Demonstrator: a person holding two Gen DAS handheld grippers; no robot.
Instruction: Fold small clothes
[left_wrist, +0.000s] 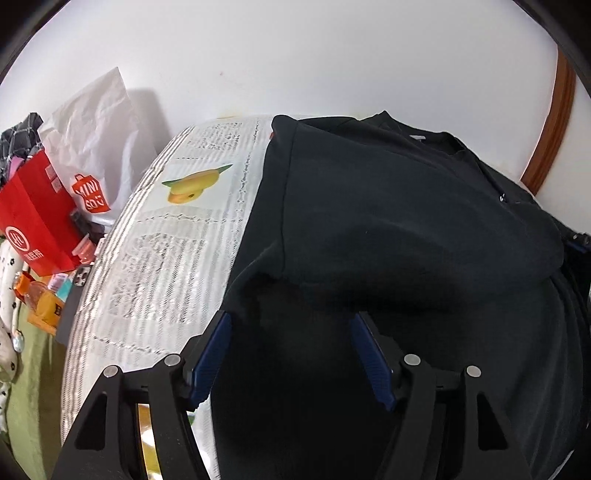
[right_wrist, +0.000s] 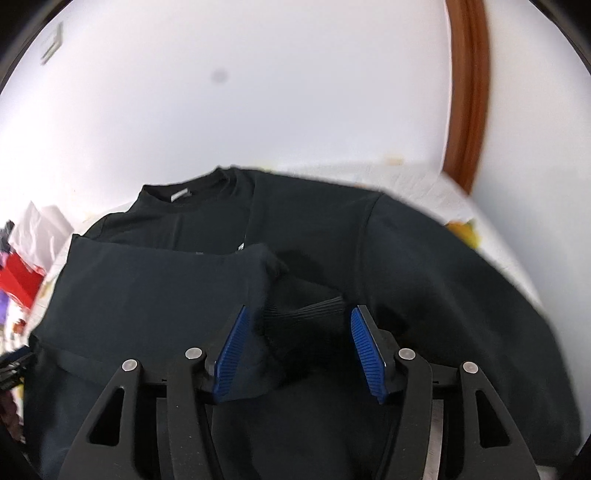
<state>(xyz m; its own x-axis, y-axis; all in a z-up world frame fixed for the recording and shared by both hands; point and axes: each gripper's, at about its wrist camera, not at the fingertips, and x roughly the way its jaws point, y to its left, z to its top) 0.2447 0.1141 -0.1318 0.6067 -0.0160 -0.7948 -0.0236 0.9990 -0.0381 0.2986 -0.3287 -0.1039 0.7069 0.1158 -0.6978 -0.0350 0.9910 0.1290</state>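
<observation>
We carry two matching claws. The left claw has black angular arms with triangular cut-outs, round silver pins at the joints, and ribbed blue pads lining each finger. The right claw is built alike: black arms, silver pins, ridged blue pads.

My pads are showing ribbed blue rubber-like facing on matt black plastic arms with bright metal pins. The black sweatshirt is lying as soft matt knit cloth, its cuff ribbed. The table cover is looking woven and slightly glossy. The red bag is appearing as smooth paper.
</observation>
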